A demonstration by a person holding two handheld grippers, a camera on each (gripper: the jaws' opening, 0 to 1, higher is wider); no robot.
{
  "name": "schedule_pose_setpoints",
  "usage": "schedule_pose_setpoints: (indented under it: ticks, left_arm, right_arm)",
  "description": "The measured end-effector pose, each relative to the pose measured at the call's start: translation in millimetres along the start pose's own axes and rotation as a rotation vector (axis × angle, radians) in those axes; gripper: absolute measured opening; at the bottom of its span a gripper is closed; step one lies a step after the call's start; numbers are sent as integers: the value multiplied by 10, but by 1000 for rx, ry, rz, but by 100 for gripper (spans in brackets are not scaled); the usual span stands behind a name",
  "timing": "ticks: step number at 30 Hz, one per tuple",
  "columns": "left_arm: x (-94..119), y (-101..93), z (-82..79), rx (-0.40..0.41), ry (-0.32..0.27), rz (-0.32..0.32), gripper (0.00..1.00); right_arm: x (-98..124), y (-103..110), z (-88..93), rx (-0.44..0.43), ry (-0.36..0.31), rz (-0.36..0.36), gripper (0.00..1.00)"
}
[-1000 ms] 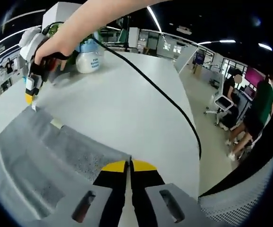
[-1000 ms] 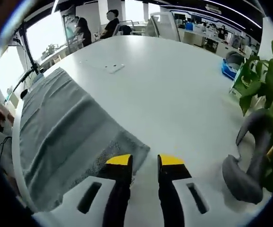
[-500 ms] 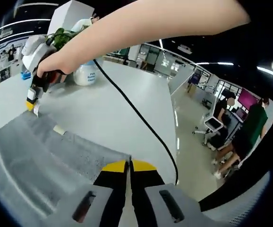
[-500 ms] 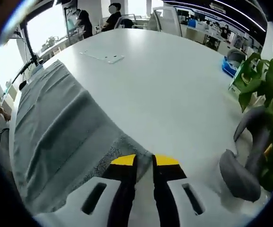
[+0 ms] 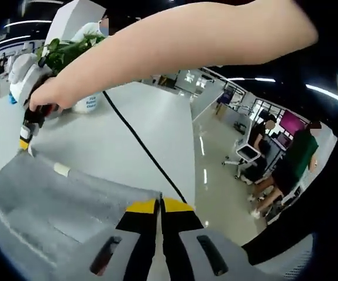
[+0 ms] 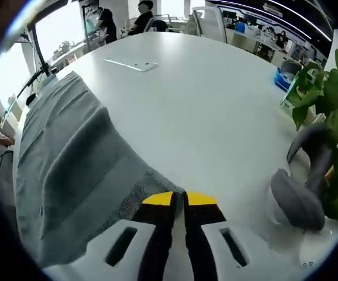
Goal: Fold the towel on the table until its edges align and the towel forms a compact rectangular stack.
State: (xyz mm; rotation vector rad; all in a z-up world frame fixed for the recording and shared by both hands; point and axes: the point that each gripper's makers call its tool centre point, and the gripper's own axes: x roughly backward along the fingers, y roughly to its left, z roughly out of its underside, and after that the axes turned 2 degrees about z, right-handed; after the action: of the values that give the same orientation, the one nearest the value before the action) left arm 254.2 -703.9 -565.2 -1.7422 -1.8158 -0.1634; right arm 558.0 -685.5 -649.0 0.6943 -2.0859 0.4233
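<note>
Left gripper (image 5: 159, 204) and right gripper (image 6: 179, 198), both clamped on corners of grey towel (image 6: 75, 158).

Jaws of each pressed together, towel edge pinched between yellow tips. Towel spread along near side of white table (image 6: 216, 111), rumpled in long folds. Right gripper also seen at far corner in left gripper view, held by a hand (image 5: 49, 96). Black cable (image 5: 137, 143) trailing across table. Potted plant (image 6: 327, 99) beside right gripper.

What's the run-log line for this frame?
stage: corner grasp | left claw: shut on towel corner | right claw: shut on other corner | towel: flat on table, unfolded | plant: beside right claw
</note>
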Motion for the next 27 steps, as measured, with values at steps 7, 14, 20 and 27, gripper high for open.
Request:
schedule_pose_setpoints:
  ticks: [7,14,20,27]
  left_arm:
    - [-50,-180,-97,4,-3,26,1]
    - [-46,-361,-311,-58,-28,71,1]
    - [-71,-478,-549,-89,-78,93,1]
    - [104,-587,-774,-147,-127,63,1]
  right_arm:
    - [321,-166,-26,69,-83,92,2]
    - [782,-312,-133,-33,-213,136,1]
    - [1094,-459,-212,-83,-279,160,1]
    - [1377,-541,-355,-246,-376,119,1]
